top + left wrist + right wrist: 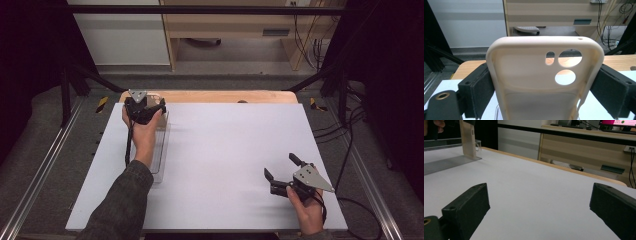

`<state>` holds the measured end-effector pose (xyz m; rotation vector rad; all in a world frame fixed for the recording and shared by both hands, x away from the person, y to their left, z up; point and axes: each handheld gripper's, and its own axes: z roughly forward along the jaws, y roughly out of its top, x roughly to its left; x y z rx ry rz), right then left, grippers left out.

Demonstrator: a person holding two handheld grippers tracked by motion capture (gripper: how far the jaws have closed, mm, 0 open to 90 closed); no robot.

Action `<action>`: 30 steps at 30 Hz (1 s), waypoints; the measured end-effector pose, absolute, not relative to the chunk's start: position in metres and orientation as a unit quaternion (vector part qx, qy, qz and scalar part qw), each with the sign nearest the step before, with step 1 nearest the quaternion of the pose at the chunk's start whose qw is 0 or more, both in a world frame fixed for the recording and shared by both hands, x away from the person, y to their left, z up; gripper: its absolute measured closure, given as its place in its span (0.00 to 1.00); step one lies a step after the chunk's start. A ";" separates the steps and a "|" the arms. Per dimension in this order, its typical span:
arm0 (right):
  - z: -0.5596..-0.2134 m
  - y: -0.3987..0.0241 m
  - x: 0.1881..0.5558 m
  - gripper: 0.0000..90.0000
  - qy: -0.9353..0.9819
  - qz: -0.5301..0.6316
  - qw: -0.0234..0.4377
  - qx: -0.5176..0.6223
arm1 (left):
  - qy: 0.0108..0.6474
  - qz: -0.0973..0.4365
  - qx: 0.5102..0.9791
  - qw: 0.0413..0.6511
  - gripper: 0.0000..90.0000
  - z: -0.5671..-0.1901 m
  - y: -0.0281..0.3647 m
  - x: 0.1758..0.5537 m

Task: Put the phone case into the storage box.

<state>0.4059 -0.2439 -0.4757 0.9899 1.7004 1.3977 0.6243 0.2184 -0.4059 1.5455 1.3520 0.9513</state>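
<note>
left tool [544,95] clamps cream phone case [541,75] upright over clear tray [161,150].

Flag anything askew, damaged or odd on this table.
Nothing stands out. The left gripper clamps the cream silicone phone case squarely by its sides, upright over the clear plastic tray. The case looks intact. The right gripper rests open on the white tabletop.

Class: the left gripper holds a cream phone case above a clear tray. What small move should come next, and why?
Probably lower it a little. The left gripper is shut on the phone case, held upright over the clear tray; the right gripper rests open and apart.
</note>
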 end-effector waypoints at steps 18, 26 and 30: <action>-0.477 -0.243 0.406 0.03 0.661 0.539 0.355 0.383 | 0.541 0.385 0.616 0.424 0.12 -0.408 0.217 0.632; -0.477 -0.244 0.406 0.03 0.661 0.539 0.354 0.384 | 0.539 0.386 0.623 0.415 0.12 -0.406 0.215 0.637; -0.477 -0.244 0.406 0.03 0.661 0.539 0.354 0.384 | 0.538 0.388 0.623 0.413 0.12 -0.406 0.213 0.638</action>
